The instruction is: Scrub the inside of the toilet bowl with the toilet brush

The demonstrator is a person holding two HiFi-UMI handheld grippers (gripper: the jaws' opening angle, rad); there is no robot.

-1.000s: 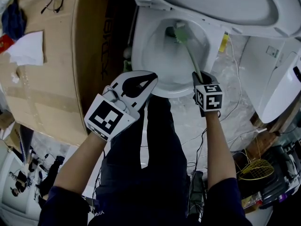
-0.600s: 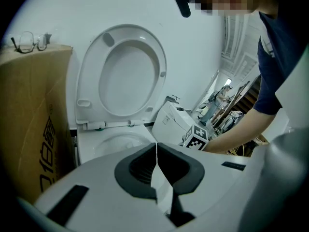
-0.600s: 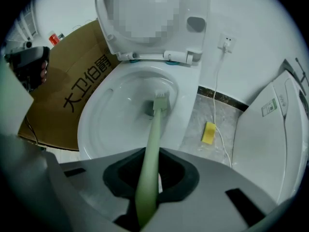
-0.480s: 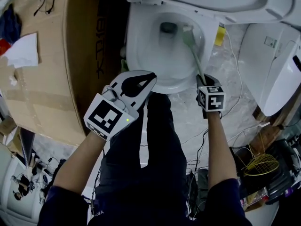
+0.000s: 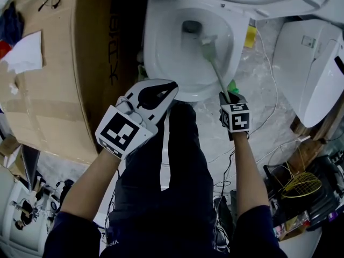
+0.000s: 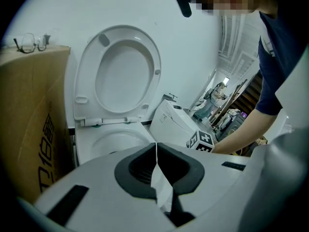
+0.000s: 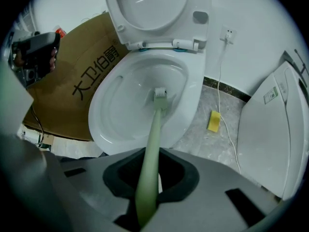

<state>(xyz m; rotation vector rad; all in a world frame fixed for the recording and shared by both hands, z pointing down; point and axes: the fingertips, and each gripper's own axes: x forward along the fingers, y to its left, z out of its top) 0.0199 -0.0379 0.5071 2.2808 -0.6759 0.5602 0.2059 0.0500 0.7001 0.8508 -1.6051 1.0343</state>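
The right gripper (image 7: 149, 178) was clenched on the pale green handle of the toilet brush (image 7: 153, 134). The handle ran straight out between the jaws and forward down into the toilet bowl (image 7: 96, 115). The brush head (image 5: 208, 46) lay well ahead of the jaw tips against the bowl's inner wall. It was right of the dark drain opening (image 5: 192, 27) and a little short of it.

The left gripper (image 6: 156, 146) had its jaws pressed together with nothing between them. It hovered in front of the bowl's front rim, left of the right gripper.

Ahead and left of the right jaws, the cardboard box (image 7: 94, 71) bore dark Chinese characters that looked like 大卫伯爵. A white panel (image 7: 275, 129) leaning to the right of those jaws carried a small label too fine to read.

Bare porcelain lay open left of the brush head. The seat (image 7: 149, 4) stood raised beyond it, and the box crowded the bowl's left side. Right of the bowl, on the marbled floor, lay a yellow block (image 7: 214, 121) beside a white cord (image 7: 222, 81).
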